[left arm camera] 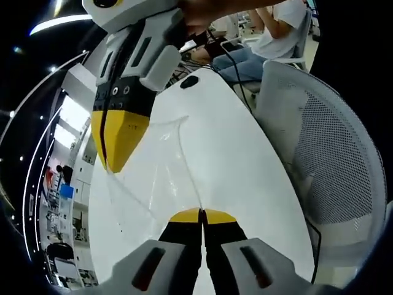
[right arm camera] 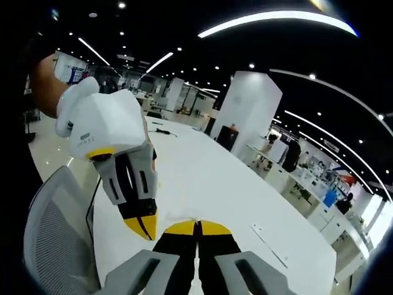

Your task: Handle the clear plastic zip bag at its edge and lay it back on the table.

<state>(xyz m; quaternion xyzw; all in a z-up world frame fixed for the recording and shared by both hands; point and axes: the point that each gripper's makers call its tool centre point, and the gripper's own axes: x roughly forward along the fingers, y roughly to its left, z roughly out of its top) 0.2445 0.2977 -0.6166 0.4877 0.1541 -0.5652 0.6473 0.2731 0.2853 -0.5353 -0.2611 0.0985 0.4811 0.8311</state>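
Note:
The clear plastic zip bag (left arm camera: 161,169) hangs stretched above the white table (left arm camera: 245,153). In the left gripper view my left gripper (left arm camera: 202,216) is shut on the bag's lower edge. The right gripper (left arm camera: 115,161) reaches down from the upper left with its yellow tips shut on the bag's far corner. In the right gripper view my right gripper (right arm camera: 198,227) is shut, and the bag is too transparent to make out there. The left gripper (right arm camera: 146,228) points down just left of it, over the table (right arm camera: 221,184).
A grey mesh chair (left arm camera: 331,166) stands close beside the table, also seen as a mesh chair (right arm camera: 55,227). A small black object (left arm camera: 189,81) and cables lie at the far end, where a person (left arm camera: 270,37) sits. A thin strip (right arm camera: 270,241) lies on the table.

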